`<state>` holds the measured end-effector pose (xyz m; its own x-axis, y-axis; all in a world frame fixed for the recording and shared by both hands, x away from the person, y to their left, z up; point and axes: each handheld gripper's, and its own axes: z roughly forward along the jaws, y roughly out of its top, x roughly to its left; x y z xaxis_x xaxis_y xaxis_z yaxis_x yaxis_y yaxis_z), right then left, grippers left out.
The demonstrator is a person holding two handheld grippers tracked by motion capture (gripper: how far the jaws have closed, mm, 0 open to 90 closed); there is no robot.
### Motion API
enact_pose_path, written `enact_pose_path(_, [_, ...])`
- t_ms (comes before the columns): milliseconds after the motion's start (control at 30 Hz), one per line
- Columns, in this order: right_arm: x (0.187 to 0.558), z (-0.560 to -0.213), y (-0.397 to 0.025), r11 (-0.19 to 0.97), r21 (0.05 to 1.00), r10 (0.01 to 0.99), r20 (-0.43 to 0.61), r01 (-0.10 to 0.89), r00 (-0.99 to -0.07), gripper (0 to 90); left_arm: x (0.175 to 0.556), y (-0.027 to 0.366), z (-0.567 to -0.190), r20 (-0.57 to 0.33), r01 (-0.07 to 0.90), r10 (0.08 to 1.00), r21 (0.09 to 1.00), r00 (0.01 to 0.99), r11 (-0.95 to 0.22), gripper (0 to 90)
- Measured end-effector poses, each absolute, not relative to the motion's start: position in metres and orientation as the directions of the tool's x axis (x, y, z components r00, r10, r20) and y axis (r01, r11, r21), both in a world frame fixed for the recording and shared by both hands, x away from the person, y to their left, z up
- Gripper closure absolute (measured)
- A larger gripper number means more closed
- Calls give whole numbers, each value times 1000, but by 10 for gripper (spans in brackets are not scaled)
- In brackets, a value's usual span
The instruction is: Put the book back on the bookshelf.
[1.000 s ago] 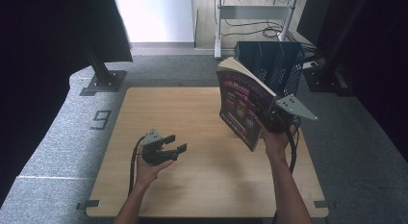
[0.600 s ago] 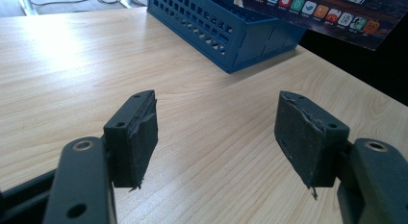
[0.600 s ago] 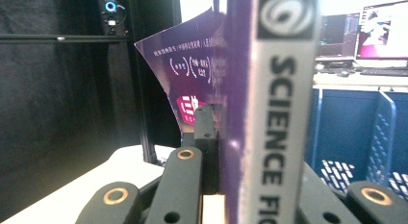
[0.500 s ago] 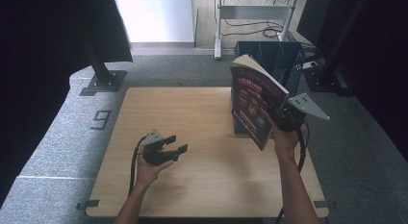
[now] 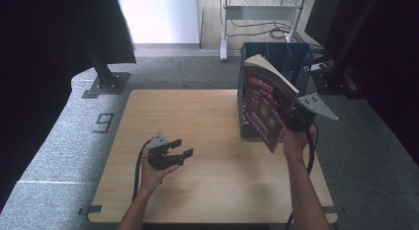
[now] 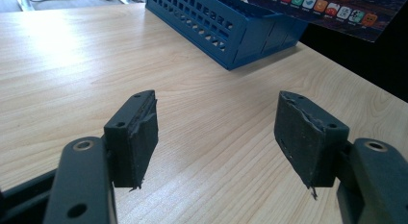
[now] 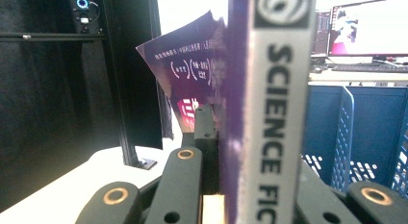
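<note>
A purple-covered book (image 5: 264, 104) is held upright in the air in front of the blue slotted basket (image 5: 291, 57) at the table's right edge. My right gripper (image 5: 289, 116) is shut on the book's spine (image 7: 269, 113), which reads "SCIENCE FIC". One black finger (image 7: 204, 132) presses the cover from the left. My left gripper (image 5: 180, 148) rests low over the wooden table (image 5: 197, 116) at the front left, open, with nothing between its pads (image 6: 137, 132). The basket (image 6: 226, 27) and a corner of the book (image 6: 337, 12) lie ahead of it.
Grey carpet surrounds the table, with a "9" mark (image 5: 104, 122) on the left. A black stand foot (image 5: 106, 82) sits at the back left and a white rack (image 5: 257, 13) behind. Monitors (image 7: 370, 31) glow beyond the basket.
My right gripper has carried the book to the right and back, from over the table's middle right to in front of the basket. The left gripper has stayed put.
</note>
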<state>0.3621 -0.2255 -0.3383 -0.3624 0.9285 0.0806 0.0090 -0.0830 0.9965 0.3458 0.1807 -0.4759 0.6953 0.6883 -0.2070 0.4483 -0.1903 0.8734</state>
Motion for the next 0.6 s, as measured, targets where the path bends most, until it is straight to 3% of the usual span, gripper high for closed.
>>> enact_pose_path(600, [387, -340, -215, -66, 997, 944, 72, 30, -322, 818, 346, 184, -474, -216, 449, 688, 876, 693, -178, 321])
